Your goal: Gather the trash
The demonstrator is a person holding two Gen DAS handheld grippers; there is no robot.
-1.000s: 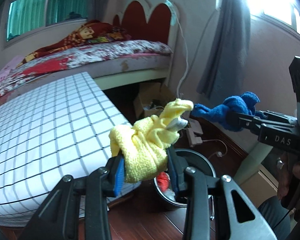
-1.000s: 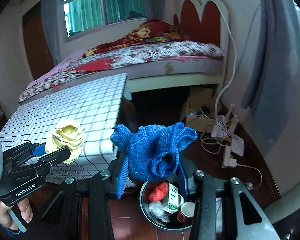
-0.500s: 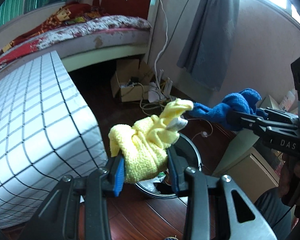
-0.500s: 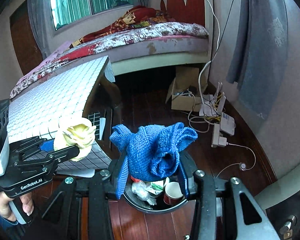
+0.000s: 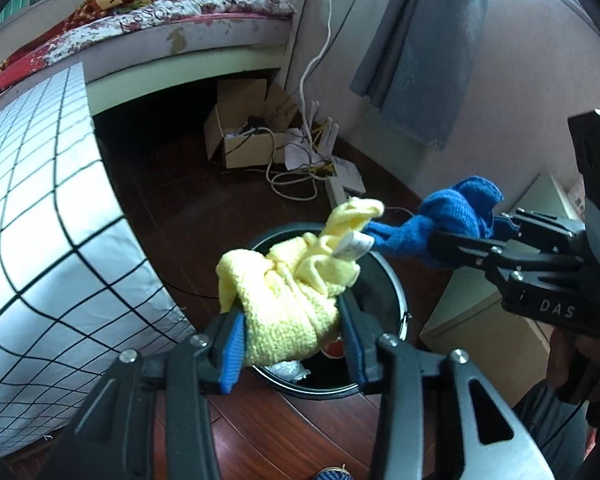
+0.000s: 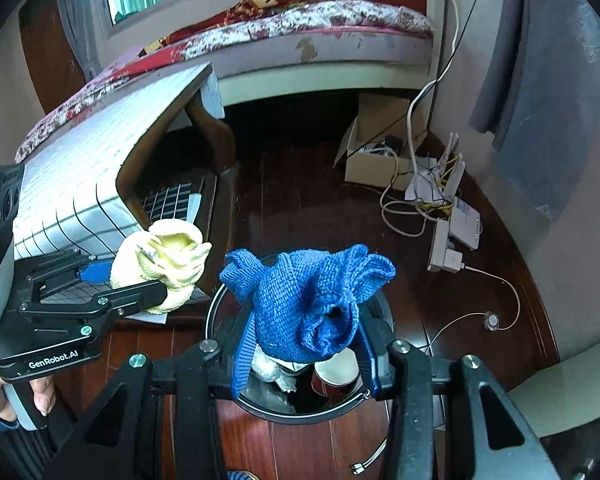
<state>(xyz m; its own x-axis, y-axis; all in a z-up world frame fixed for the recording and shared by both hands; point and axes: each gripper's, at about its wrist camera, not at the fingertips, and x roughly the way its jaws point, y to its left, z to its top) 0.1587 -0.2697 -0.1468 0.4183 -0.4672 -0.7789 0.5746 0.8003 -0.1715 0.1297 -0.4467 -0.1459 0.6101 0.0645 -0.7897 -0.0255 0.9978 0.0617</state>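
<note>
My left gripper (image 5: 292, 338) is shut on a crumpled yellow knit cloth (image 5: 288, 288) and holds it right above a round black trash bin (image 5: 384, 284) on the floor. My right gripper (image 6: 306, 350) is shut on a crumpled blue knit cloth (image 6: 308, 304), also over the bin (image 6: 292, 408). The bin holds a paper cup (image 6: 336, 368) and crumpled plastic. The blue cloth (image 5: 456, 216) shows at the right of the left wrist view. The yellow cloth (image 6: 164, 260) shows at the left of the right wrist view.
A table with a grid-patterned white cover (image 5: 40, 216) stands left of the bin. A bed (image 6: 320, 36) is behind. A cardboard box (image 5: 240, 132), cables and a power strip (image 6: 444, 248) lie on the dark wood floor. A beige cabinet (image 5: 484, 336) stands at the right.
Both grippers have tilted down and moved forward over the bin, each still holding its cloth. The bin now lies right under both cloths.
</note>
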